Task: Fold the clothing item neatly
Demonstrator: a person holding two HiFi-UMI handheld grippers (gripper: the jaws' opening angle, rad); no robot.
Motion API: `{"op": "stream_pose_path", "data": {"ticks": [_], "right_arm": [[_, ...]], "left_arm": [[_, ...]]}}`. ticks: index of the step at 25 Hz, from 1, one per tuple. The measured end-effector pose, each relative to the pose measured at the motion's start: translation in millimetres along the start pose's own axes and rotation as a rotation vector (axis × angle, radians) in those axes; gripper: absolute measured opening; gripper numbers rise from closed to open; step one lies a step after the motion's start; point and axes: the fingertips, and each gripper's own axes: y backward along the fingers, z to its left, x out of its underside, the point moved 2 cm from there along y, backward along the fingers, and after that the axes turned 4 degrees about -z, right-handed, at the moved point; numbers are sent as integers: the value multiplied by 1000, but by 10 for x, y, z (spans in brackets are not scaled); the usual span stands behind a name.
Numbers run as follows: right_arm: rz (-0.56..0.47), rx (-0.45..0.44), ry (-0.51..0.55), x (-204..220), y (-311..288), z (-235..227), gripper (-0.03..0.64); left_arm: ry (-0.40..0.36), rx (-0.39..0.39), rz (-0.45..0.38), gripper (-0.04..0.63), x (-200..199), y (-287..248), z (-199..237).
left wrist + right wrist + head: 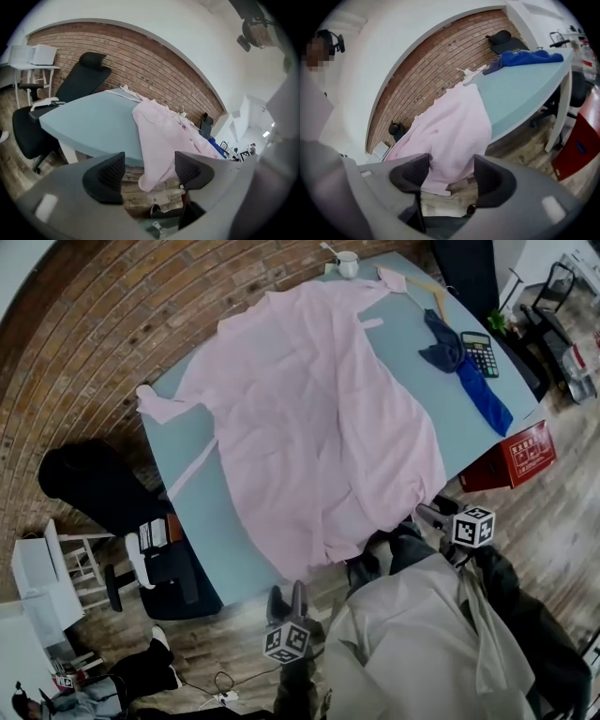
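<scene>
Light-blue desk (202, 493) carries a pink garment (319, 418) spread across most of its top, hem hanging over the near edge, a blue cloth (464, 367) just beside a calculator (480, 354) at the right, and a white cup (347, 263) at the far end.

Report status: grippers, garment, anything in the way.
Left gripper open, empty; right gripper open, empty. Pink garment spread out, unfolded, hem overhanging the table edge. Blue cloth and calculator beside it, not touching.

Office: swivel chair (89, 486), calculator (480, 353) (brick wall (103, 324) behind)
</scene>
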Motion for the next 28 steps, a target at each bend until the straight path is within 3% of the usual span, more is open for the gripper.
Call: {"op": "stream_pose_path", "data": {"ticks": [2, 3, 5, 7, 9, 12, 14, 15, 18, 22, 28], "right_arm": [[37, -2, 74, 13, -32, 7, 281], [56, 10, 129, 7, -22, -5, 242], [84, 58, 245, -16, 53, -58, 53], [103, 65, 268, -29, 164, -106, 29], [108, 35, 225, -57, 255, -123, 26], [106, 3, 227, -136, 331, -68, 25], [108, -17, 268, -196, 352, 11, 23], [108, -29, 287, -221, 356, 51, 23], [107, -33, 336, -287, 421, 102, 23], [76, 7, 410, -469, 640, 140, 21], [7, 28, 481, -1018, 966, 428, 21]], "left_arm": [[55, -36, 14, 345, 215, 65, 43], [102, -50, 16, 345, 320, 41, 75], [199, -70, 11, 345, 484, -83, 154], [235, -75, 19, 345, 626, -241, 207], [186, -43, 65, 345, 767, -398, 147], [22, 17, 148, 320, 902, -527, -82], [-45, -23, 122, 74, 838, -513, -131], [-42, -46, 92, 14, 774, -484, -126], [-32, -35, 55, 14, 653, -314, -178], [-143, -1, 46, 12, 445, 78, -309], [-58, 98, -71, 12, -267, 430, -618]]}}
